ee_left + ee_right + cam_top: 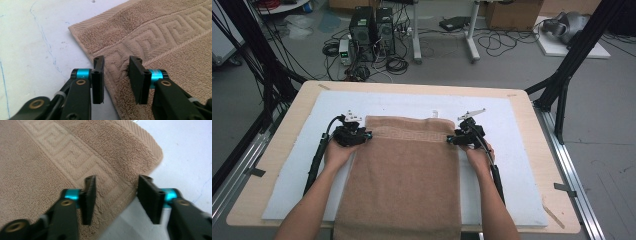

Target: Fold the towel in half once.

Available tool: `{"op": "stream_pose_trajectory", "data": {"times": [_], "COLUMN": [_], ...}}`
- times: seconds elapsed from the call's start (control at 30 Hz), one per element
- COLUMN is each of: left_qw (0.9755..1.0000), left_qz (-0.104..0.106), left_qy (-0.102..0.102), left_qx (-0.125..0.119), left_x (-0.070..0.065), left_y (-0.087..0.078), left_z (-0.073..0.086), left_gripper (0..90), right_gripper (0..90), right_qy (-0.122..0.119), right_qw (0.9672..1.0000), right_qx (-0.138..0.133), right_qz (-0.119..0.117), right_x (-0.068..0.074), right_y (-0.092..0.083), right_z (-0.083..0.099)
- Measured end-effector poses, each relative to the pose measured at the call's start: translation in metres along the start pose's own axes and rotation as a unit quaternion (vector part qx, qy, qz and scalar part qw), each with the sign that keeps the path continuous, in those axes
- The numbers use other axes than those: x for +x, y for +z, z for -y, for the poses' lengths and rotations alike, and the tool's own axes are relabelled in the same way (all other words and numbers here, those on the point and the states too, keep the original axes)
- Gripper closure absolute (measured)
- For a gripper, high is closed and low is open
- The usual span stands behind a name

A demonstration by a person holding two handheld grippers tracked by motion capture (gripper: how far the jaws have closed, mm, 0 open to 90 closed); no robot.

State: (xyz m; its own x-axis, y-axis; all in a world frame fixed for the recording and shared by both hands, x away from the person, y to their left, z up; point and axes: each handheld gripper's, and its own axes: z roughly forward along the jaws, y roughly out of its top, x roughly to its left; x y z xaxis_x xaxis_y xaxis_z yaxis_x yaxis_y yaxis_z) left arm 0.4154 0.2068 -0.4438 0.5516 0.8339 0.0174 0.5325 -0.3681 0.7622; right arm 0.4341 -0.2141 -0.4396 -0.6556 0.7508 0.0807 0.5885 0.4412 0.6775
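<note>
From my feed the white mat (512, 150) was wide open either side of the towel (404, 175); only its thick corners sat between each gripper's jaws.

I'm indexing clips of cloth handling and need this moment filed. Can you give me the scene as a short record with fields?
item: brown towel with a key-pattern border, lying flat
surface: white mat on a wooden table
towel overhang: near end hangs past the table's front edge
left gripper: at the towel's far left corner, jaws astride the side edge, pads not yet pressed together
right gripper: at the far right corner, jaws astride the side edge, gap visible
hands: one on each gripper, at matching spots on the two sides
</note>
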Motion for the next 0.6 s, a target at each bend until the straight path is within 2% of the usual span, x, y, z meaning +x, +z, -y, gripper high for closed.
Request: {"op": "stream_pose_trajectory", "data": {"times": [0.03,0.07,0.13,0.2,0.27,0.37,0.5,0.6], "left_qw": [1.0000,1.0000,1.0000,0.9999,0.9998,0.9997,0.9990,0.9981], "left_qz": [0.002,0.003,0.006,0.016,0.019,0.022,0.032,0.038], "left_qy": [0.003,0.004,0.006,0.000,0.000,0.004,0.001,0.009], "left_qx": [0.001,0.001,0.003,0.000,-0.005,-0.013,-0.032,-0.048], "left_x": [0.000,-0.001,-0.001,0.000,0.001,0.002,0.001,-0.002], "left_y": [0.000,-0.001,-0.002,-0.005,-0.009,-0.019,-0.034,-0.050], "left_z": [0.000,0.000,-0.001,-0.002,-0.003,-0.005,-0.008,-0.010], "left_gripper": [72.5,74.5,77.2,81.1,85.6,86.3,87.1,87.3], "right_gripper": [66.3,68.9,79.0,81.4,82.4,82.6,82.8,82.7], "right_qy": [-0.007,-0.003,-0.003,-0.006,-0.013,-0.017,-0.034,-0.048], "right_qw": [1.0000,1.0000,0.9998,0.9996,0.9994,0.9989,0.9976,0.9958], "right_qx": [0.000,-0.001,0.000,0.000,0.000,-0.012,-0.030,-0.041], "right_qz": [-0.002,-0.006,-0.021,-0.028,-0.032,-0.041,-0.052,-0.066], "right_x": [0.000,0.000,-0.001,0.000,0.002,0.005,0.011,0.016], "right_y": [0.000,0.000,0.000,0.000,-0.002,-0.011,-0.030,-0.048], "right_z": [0.000,0.000,0.000,-0.001,-0.002,-0.006,-0.012,-0.014]}}
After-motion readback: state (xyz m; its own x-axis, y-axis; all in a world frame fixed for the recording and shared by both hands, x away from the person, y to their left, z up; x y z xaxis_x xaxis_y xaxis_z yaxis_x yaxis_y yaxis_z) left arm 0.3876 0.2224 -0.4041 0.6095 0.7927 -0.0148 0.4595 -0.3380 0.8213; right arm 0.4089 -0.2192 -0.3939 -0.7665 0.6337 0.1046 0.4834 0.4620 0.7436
